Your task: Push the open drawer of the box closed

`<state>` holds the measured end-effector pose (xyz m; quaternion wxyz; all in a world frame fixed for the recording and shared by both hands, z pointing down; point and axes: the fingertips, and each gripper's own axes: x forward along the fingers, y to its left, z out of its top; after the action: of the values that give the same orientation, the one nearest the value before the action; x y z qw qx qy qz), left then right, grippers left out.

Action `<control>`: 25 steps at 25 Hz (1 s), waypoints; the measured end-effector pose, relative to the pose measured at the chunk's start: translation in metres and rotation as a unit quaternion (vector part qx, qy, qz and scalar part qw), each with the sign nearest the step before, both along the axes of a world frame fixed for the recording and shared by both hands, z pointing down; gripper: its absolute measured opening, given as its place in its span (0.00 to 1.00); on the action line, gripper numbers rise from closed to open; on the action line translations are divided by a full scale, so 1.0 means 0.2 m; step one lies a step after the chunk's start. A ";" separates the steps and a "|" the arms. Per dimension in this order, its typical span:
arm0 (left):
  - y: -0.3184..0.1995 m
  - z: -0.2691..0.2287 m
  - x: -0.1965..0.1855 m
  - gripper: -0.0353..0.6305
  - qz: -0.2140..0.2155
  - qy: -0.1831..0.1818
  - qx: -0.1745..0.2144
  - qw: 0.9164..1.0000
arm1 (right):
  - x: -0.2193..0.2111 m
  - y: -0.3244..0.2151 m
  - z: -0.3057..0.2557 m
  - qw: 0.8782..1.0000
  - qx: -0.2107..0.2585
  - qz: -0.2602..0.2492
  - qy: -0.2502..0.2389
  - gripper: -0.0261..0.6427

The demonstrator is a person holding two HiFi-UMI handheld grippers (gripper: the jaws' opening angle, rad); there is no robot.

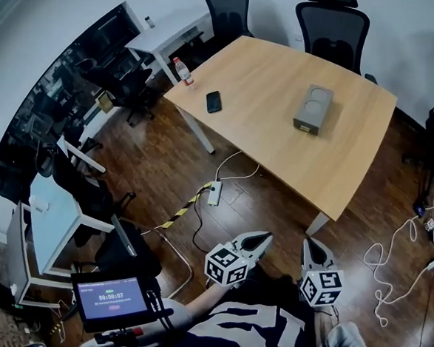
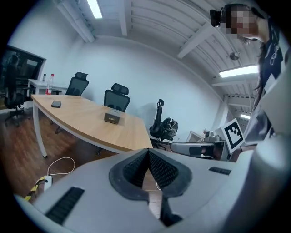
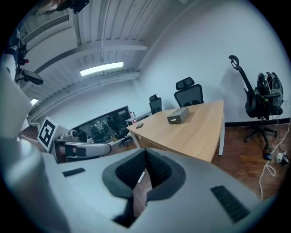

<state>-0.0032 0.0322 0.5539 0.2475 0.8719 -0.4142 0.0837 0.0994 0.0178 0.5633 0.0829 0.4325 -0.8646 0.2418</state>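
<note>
A small grey box (image 1: 313, 109) sits on the wooden table (image 1: 351, 167), its drawer front with a yellowish handle facing the near edge. How far the drawer stands out is too small to tell. The box also shows far off in the left gripper view (image 2: 112, 118) and the right gripper view (image 3: 178, 115). Both grippers hang close to my body above the floor, well short of the table. My left gripper (image 1: 263, 240) (image 2: 148, 151) is shut with nothing in it. My right gripper (image 1: 309, 245) (image 3: 145, 150) is shut and empty too.
A black phone (image 1: 214, 100) and a bottle (image 1: 183, 70) lie at the table's left end. Office chairs (image 1: 332, 25) stand behind it. A power strip (image 1: 215, 193) and cables (image 1: 396, 256) lie on the wood floor. A screen (image 1: 112, 298) sits at lower left.
</note>
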 end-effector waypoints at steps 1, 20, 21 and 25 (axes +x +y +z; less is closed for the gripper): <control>0.02 -0.01 -0.03 0.06 -0.002 -0.005 0.003 1.000 | -0.03 0.02 0.00 1.000 0.002 -0.003 -0.001 0.03; 0.44 -0.09 -0.49 0.06 -0.002 0.018 0.033 0.999 | -0.54 0.49 -0.24 0.999 0.046 0.015 -0.001 0.03; 0.46 -0.10 -0.50 0.06 0.000 0.018 0.036 0.999 | -0.56 0.51 -0.25 0.998 0.052 0.021 0.000 0.03; 0.54 -0.13 -0.53 0.06 0.013 0.022 0.046 0.999 | -0.60 0.61 -0.29 0.997 0.063 0.041 0.001 0.03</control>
<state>-0.1086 0.1401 0.5282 0.2153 0.8892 -0.4007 0.0489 -0.0203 0.1407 0.5049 0.0466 0.4726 -0.8593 0.1896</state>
